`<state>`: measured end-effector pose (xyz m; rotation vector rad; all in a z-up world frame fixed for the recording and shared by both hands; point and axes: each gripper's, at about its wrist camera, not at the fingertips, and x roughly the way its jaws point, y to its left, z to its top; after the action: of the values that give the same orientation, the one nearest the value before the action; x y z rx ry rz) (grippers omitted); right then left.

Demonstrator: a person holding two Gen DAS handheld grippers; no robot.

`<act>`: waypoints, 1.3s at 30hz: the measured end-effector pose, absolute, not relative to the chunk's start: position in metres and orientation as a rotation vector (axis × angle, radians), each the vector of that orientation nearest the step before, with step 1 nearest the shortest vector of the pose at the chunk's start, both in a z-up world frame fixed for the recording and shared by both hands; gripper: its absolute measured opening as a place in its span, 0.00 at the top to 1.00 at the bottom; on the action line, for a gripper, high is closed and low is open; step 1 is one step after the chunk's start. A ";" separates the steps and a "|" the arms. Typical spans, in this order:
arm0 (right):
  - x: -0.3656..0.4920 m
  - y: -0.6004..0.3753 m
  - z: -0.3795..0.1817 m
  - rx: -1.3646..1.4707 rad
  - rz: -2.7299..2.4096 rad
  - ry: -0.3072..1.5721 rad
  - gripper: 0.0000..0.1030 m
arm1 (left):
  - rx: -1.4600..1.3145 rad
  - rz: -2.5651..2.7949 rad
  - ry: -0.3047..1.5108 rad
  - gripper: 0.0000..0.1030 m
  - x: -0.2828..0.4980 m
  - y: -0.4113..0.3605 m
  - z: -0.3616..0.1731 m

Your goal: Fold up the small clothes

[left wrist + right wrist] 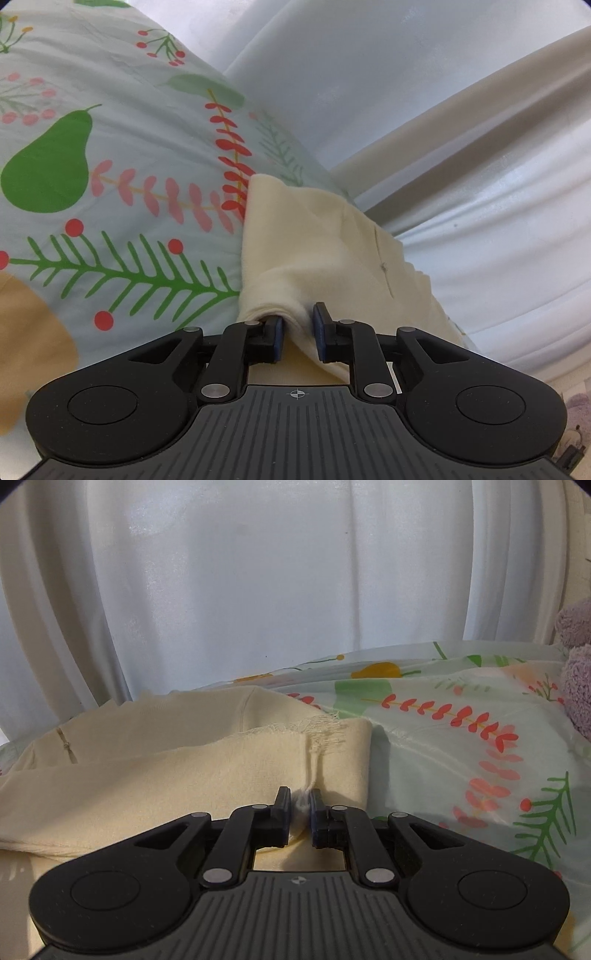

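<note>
My left claw pinches a bunched fold of the cream garment; my right claw nips its frayed edge. The cloth stretches ahead of both over the floral sheet, held taut, I judge, to fold cleanly.

Left gripper and right gripper both level, fingers pinched nearly together

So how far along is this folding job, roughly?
Midway, it seems. The cream garment already lies doubled on the floral bedsheet, one layer over another. In hand: the left gripper and the right gripper each pinch its near edge. Left: carrying that edge over, flattening, and letting go.
</note>
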<state>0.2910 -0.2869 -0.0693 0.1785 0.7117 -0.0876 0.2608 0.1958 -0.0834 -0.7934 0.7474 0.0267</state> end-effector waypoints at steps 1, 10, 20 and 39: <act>0.286 -0.291 -0.066 0.205 -0.088 0.709 0.87 | -0.782 0.024 0.754 0.78 0.261 0.195 -0.082; 0.249 -0.310 -0.053 0.500 -0.011 0.708 0.57 | -0.718 0.014 0.781 0.65 0.256 0.177 -0.067; 0.245 -0.326 -0.094 0.988 0.044 0.808 0.56 | -0.723 -0.116 0.837 0.64 0.254 0.148 -0.073; 0.287 -0.329 -0.094 0.795 -0.038 0.728 0.94 | -0.721 -0.128 0.830 0.66 0.262 0.148 -0.083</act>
<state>0.2869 -0.3289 -0.0943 0.7945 0.7282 -0.0384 0.2617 0.1480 -0.0832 -0.7214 0.8305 -0.1277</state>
